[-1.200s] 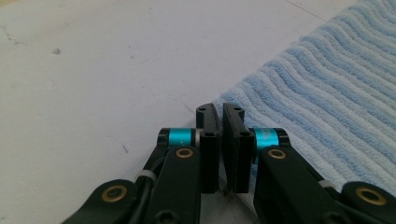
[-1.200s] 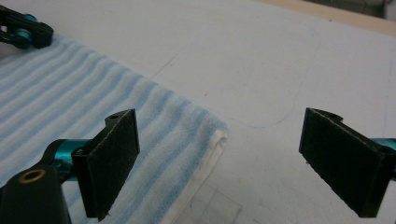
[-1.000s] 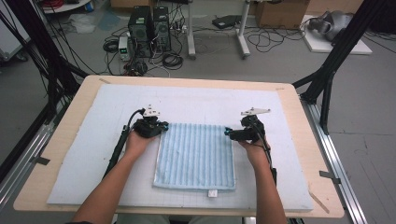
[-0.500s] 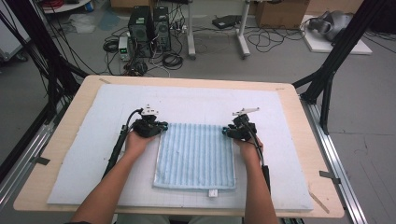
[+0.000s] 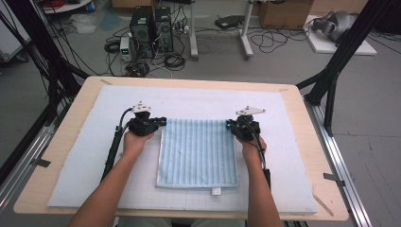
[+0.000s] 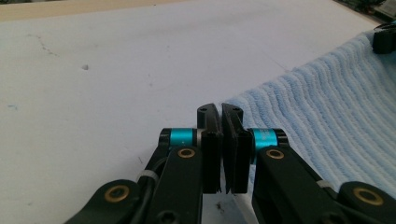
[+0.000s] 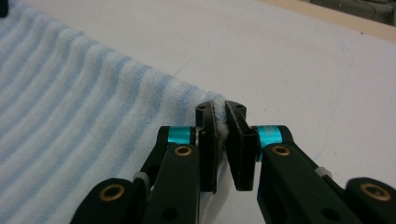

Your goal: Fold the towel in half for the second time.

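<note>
A light blue striped towel (image 5: 197,152) lies flat in the middle of the white mat, a small tag at its near edge. My left gripper (image 5: 160,122) sits at the towel's far left corner. In the left gripper view its jaws (image 6: 220,112) are pressed together, and the towel's corner (image 6: 299,98) ends right at the tip of the right-hand jaw, with no cloth visible between the pads. My right gripper (image 5: 231,125) is at the far right corner. The right gripper view shows it (image 7: 220,112) shut on a pinch of the towel's corner (image 7: 93,98).
The white mat (image 5: 75,161) covers most of the wooden table (image 5: 302,118), with bare mat on both sides of the towel and beyond it. Black frame posts (image 5: 331,80) stand at the table's far corners. Computers and cables (image 5: 151,28) are on the floor beyond.
My right gripper has moved left and a little farther away, onto the towel's far right corner. The left gripper and the towel have stayed in place.
</note>
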A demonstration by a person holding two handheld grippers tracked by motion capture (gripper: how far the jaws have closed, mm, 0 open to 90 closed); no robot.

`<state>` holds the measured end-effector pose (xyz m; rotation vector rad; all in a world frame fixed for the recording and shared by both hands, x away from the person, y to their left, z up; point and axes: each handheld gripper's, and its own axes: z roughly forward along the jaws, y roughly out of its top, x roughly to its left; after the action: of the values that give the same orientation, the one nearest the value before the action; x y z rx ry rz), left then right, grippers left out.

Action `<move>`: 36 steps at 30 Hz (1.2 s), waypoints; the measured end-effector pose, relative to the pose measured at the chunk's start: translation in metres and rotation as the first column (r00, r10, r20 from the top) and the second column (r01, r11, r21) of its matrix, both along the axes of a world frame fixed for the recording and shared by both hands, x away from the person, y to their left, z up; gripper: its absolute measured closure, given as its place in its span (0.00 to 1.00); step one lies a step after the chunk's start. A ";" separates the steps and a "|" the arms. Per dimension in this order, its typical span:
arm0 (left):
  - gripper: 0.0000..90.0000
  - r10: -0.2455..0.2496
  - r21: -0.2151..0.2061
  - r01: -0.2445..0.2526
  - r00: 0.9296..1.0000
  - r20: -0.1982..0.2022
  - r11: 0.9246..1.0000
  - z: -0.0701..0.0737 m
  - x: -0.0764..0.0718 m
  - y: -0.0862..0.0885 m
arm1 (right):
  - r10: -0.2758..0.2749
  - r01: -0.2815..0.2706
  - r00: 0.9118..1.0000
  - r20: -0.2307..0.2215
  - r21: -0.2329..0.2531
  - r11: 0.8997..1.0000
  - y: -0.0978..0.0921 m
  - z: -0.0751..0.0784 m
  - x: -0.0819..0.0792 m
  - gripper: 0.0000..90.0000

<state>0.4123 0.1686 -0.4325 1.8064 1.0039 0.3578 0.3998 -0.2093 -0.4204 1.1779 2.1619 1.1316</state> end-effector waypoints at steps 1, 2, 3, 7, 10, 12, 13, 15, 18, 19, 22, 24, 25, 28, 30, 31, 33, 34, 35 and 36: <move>0.96 -0.006 -0.019 0.006 1.000 -0.008 1.000 0.003 -0.002 0.002 | 0.001 -0.001 1.000 0.004 0.011 1.000 0.000 0.001 -0.002 0.93; 0.96 -0.012 -0.023 0.012 1.000 -0.009 1.000 0.005 -0.004 0.003 | 0.007 -0.007 1.000 0.011 0.022 1.000 -0.001 0.004 -0.005 0.93; 0.96 -0.018 -0.024 0.017 1.000 -0.007 1.000 0.007 -0.006 0.003 | 0.009 -0.010 1.000 0.019 0.031 0.999 -0.001 0.006 -0.008 0.93; 0.96 -0.027 -0.049 0.027 0.999 0.017 0.998 0.013 -0.022 0.004 | 0.020 -0.022 0.999 0.048 0.052 0.998 -0.004 0.011 -0.021 0.93; 0.96 -0.037 -0.057 0.037 0.999 0.002 0.998 0.016 -0.032 0.006 | 0.024 -0.027 0.999 0.048 0.069 0.997 -0.007 0.015 -0.029 0.93; 0.96 -0.051 -0.029 0.050 0.999 -0.008 0.998 0.017 -0.037 0.006 | 0.036 -0.041 0.997 0.065 0.079 0.996 -0.006 0.021 -0.035 0.93; 0.96 -0.048 -0.043 0.048 0.999 -0.003 0.998 0.018 -0.040 0.007 | 0.042 -0.047 0.997 0.070 0.077 0.996 -0.005 0.023 -0.038 0.93; 0.96 -0.056 -0.055 0.056 0.998 0.000 0.997 0.020 -0.046 0.009 | 0.055 -0.061 0.996 0.073 0.077 0.995 -0.004 0.027 -0.044 0.93; 0.96 -0.079 -0.063 0.079 0.997 -0.006 0.995 0.019 -0.057 0.011 | 0.070 -0.075 0.995 0.072 0.080 0.994 -0.005 0.027 -0.054 0.92; 0.96 -0.088 -0.055 0.088 0.996 0.004 0.995 0.019 -0.063 0.011 | 0.072 -0.078 0.995 0.071 0.084 0.993 -0.006 0.025 -0.057 0.92; 0.96 -0.100 -0.068 0.101 0.995 0.012 0.993 0.016 -0.074 0.011 | 0.075 -0.083 0.994 0.077 0.103 0.991 -0.008 0.022 -0.068 0.92; 0.96 -0.113 -0.057 0.114 0.993 0.016 0.992 0.017 -0.078 0.011 | 0.086 -0.094 0.993 0.084 0.107 0.990 -0.009 0.021 -0.074 0.92; 0.96 -0.114 -0.066 0.116 0.993 0.025 0.991 0.017 -0.081 0.011 | 0.089 -0.098 0.993 0.083 0.109 0.989 -0.009 0.021 -0.077 0.92; 0.96 -0.113 -0.075 0.116 0.993 0.039 0.990 0.019 -0.086 0.014 | 0.097 -0.106 0.992 0.082 0.114 0.988 -0.010 0.022 -0.085 0.92; 0.96 -0.114 -0.097 0.119 0.992 0.052 0.988 0.019 -0.092 0.017 | 0.107 -0.117 0.990 0.094 0.115 0.986 -0.011 0.024 -0.093 0.92; 0.96 -0.116 -0.105 0.121 0.992 0.056 0.987 0.018 -0.095 0.019 | 0.109 -0.120 0.989 0.100 0.113 0.986 -0.011 0.024 -0.097 0.92; 0.96 -0.129 -0.107 0.136 0.989 0.066 0.985 0.017 -0.101 0.020 | 0.116 -0.126 0.988 0.101 0.103 0.987 -0.012 0.023 -0.103 0.92; 0.96 -0.132 -0.110 0.139 0.989 0.072 0.984 0.017 -0.104 0.020 | 0.121 -0.131 0.988 0.101 0.107 0.986 -0.013 0.021 -0.106 0.92; 0.96 -0.135 -0.117 0.143 0.988 0.073 0.983 0.016 -0.107 0.020 | 0.122 -0.133 0.988 0.096 0.115 0.984 -0.013 0.019 -0.109 0.92; 0.96 -0.142 -0.118 0.150 0.987 0.073 0.982 0.016 -0.110 0.021 | 0.123 -0.134 0.988 0.097 0.115 0.984 -0.014 0.017 -0.111 0.92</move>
<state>0.3025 0.1892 -0.4167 1.7334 0.8254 0.2564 0.2889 -0.2231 -0.4034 1.0287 2.1527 1.3617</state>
